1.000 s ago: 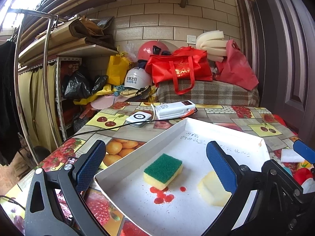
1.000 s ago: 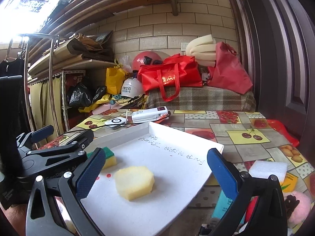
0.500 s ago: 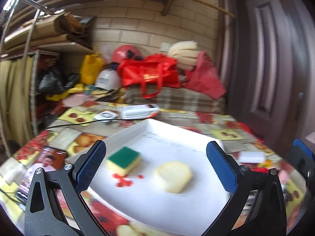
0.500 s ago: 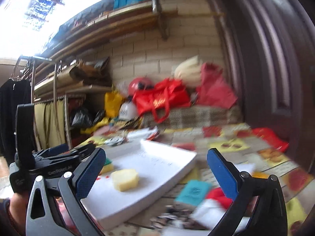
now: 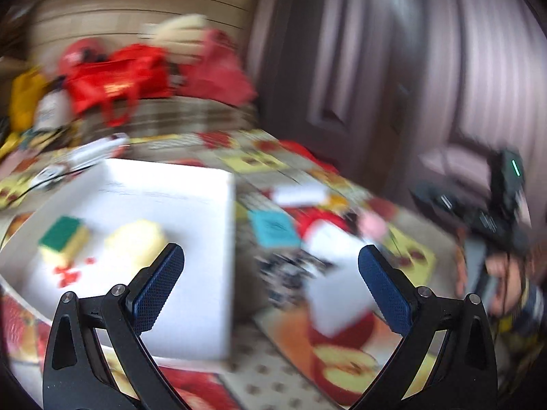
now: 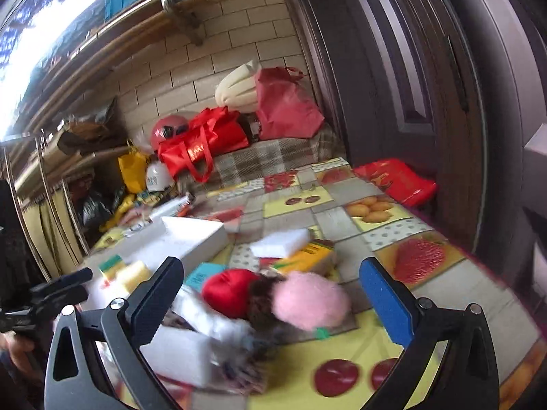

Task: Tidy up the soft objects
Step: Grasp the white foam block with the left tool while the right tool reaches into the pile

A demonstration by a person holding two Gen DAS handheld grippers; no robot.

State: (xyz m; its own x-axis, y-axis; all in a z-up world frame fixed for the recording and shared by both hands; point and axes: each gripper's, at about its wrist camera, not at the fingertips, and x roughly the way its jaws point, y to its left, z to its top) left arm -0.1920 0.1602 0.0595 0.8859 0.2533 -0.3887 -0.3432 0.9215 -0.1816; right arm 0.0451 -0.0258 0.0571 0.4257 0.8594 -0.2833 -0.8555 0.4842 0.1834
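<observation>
Both tongs, left (image 5: pixel 270 273) and right (image 6: pixel 271 287), gape wide and hold nothing. Two sponges lie in the white tray (image 5: pixel 191 212); a pink pompom (image 6: pixel 309 299) sits beside it on the worktop (image 6: pixel 427 239).

One white tray (image 5: pixel 205 205) sits on the table, and it holds two sponges: one green-topped (image 5: pixel 63 241), one plain yellow (image 5: pixel 136 239). Beside the tray lies a heap of soft things (blurred in the left wrist view, clearer in the right): one pink fluffy ball (image 6: pixel 309 300), one red cushion (image 6: pixel 229 290), two white foam blocks (image 6: pixel 280 242) (image 6: pixel 177 355), one teal pad (image 6: pixel 201 276) and one yellow packet (image 6: pixel 307 256). At the back stand two red bags (image 6: pixel 201 143) (image 6: pixel 287 106), one yellow bag (image 6: pixel 131 171) and two helmets, one red (image 6: pixel 169 131), one white (image 6: pixel 157 177).
</observation>
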